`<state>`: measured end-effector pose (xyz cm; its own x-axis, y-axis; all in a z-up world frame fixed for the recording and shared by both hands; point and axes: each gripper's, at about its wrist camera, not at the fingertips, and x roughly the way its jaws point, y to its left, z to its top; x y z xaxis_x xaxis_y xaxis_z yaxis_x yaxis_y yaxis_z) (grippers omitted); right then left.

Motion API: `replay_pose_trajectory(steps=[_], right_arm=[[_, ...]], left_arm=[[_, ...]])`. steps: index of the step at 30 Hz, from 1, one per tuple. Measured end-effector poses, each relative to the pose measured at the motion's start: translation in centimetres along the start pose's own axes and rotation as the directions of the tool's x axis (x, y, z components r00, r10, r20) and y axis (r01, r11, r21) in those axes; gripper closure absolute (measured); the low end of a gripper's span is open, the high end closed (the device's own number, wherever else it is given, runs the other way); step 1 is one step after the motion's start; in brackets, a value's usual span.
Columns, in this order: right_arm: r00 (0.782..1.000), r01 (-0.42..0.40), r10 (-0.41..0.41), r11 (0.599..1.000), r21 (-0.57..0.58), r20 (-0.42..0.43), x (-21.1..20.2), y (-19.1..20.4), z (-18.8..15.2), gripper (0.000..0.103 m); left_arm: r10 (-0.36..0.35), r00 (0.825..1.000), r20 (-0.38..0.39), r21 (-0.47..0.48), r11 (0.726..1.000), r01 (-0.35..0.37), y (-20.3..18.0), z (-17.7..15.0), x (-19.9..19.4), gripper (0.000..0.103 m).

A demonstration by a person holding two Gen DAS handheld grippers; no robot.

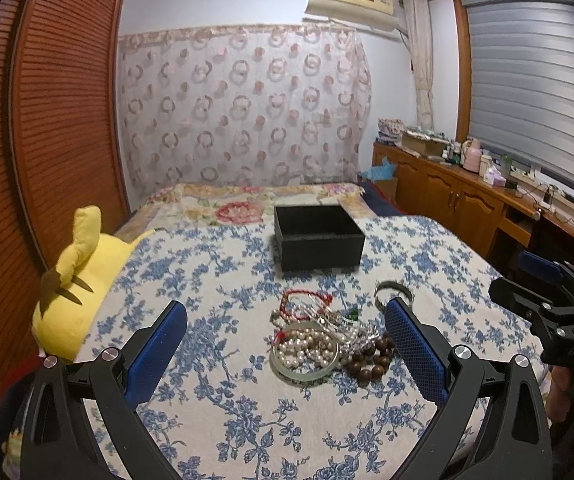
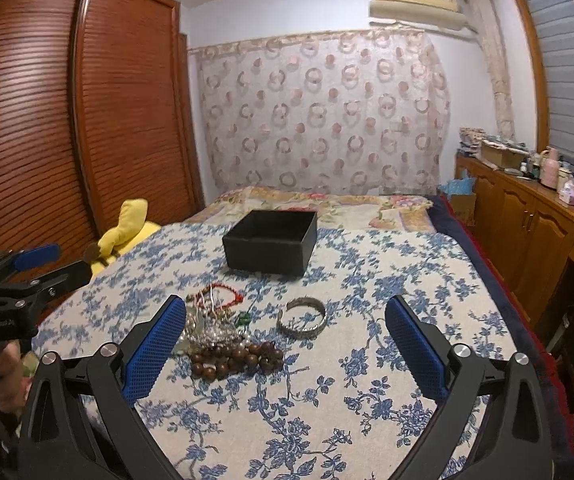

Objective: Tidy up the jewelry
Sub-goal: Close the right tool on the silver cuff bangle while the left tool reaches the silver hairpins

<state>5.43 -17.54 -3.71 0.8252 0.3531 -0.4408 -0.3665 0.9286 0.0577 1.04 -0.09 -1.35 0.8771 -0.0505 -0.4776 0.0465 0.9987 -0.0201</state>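
Note:
A pile of jewelry lies on the blue-flowered bedspread (image 1: 247, 420): a pale jade bangle (image 1: 287, 370) around white pearls (image 1: 307, 348), brown wooden beads (image 1: 371, 358), a red cord bracelet (image 1: 307, 296), silver chains and a silver cuff bracelet (image 1: 393, 290). An open black box (image 1: 319, 238) stands behind the pile. My left gripper (image 1: 287, 334) is open, its jaws wide on either side of the pile. My right gripper (image 2: 287, 334) is open and empty, above the wooden beads (image 2: 235, 358) and the silver cuff (image 2: 303, 318). The black box (image 2: 271, 246) also shows there.
A yellow plush toy (image 1: 83, 276) lies at the bed's left edge by a wooden louvred wardrobe (image 1: 47, 120). A wooden cabinet (image 1: 447, 192) with clutter runs along the right wall. The right gripper shows at the right edge of the left wrist view.

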Motion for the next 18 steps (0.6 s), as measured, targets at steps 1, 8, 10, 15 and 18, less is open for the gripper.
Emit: replay_pose_trajectory(steps=[1, 8, 10, 15, 18], right_arm=[[1.0, -0.009, 0.009, 1.0, -0.013, -0.018, 0.6, -0.2, -0.1, 0.013], [0.988, -0.066, 0.051, 0.992, -0.106, -0.144, 5.5, -1.3, -0.9, 0.027], [0.982, -0.079, 0.056, 0.99, -0.12, -0.181, 6.9, -1.6, -1.0, 0.03], [0.959, -0.122, 0.078, 0.981, -0.151, -0.273, 10.6, -2.2, -1.2, 0.03], [0.94, -0.143, 0.088, 0.978, -0.148, -0.329, 13.0, -2.8, -1.0, 0.03]], left_arm=[[-0.008, 1.0, -0.01, 0.0, 1.0, 0.008, 0.0, -0.2, 0.4, 0.007], [-0.051, 0.996, -0.074, 0.008, 0.999, 0.052, 0.2, -1.6, 3.7, 0.007], [-0.065, 0.993, -0.098, 0.009, 0.998, 0.066, 0.2, -2.0, 4.6, 0.007], [-0.108, 0.982, -0.156, 0.018, 0.994, 0.112, -0.1, -2.9, 6.6, 0.007], [-0.118, 0.977, -0.176, 0.024, 0.992, 0.124, -0.3, -3.1, 7.4, 0.007]])
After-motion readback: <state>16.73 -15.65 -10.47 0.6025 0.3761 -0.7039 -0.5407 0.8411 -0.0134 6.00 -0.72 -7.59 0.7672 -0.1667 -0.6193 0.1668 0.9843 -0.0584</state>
